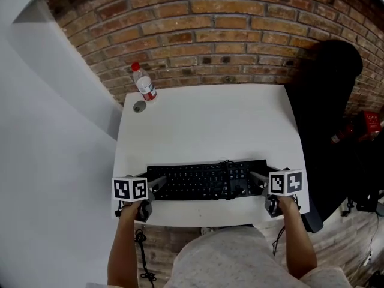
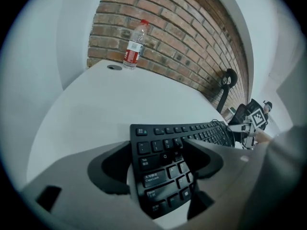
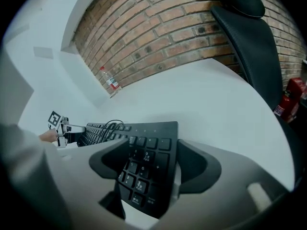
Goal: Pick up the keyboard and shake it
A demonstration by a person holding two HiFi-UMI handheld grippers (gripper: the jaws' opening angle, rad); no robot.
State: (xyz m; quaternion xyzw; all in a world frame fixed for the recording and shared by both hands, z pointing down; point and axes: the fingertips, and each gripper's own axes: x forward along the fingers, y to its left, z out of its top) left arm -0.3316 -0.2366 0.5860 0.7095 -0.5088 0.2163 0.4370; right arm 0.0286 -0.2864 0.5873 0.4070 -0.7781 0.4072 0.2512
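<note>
Head view puts the keyboard (image 1: 207,180) flat along the front edge of the worktop (image 1: 204,125). My left gripper (image 2: 153,152) and right gripper (image 3: 151,152) straddle its ends, fingers wide, unclamped; next I must close both, then lift level.

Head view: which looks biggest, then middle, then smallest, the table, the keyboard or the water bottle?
Largest to smallest:
table
keyboard
water bottle
The bottle is farthest away, yet the order is clear.

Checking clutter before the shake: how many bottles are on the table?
1: a plastic bottle stands upright at the table's far left corner, apart from the keyboard. None appears hidden.
</note>
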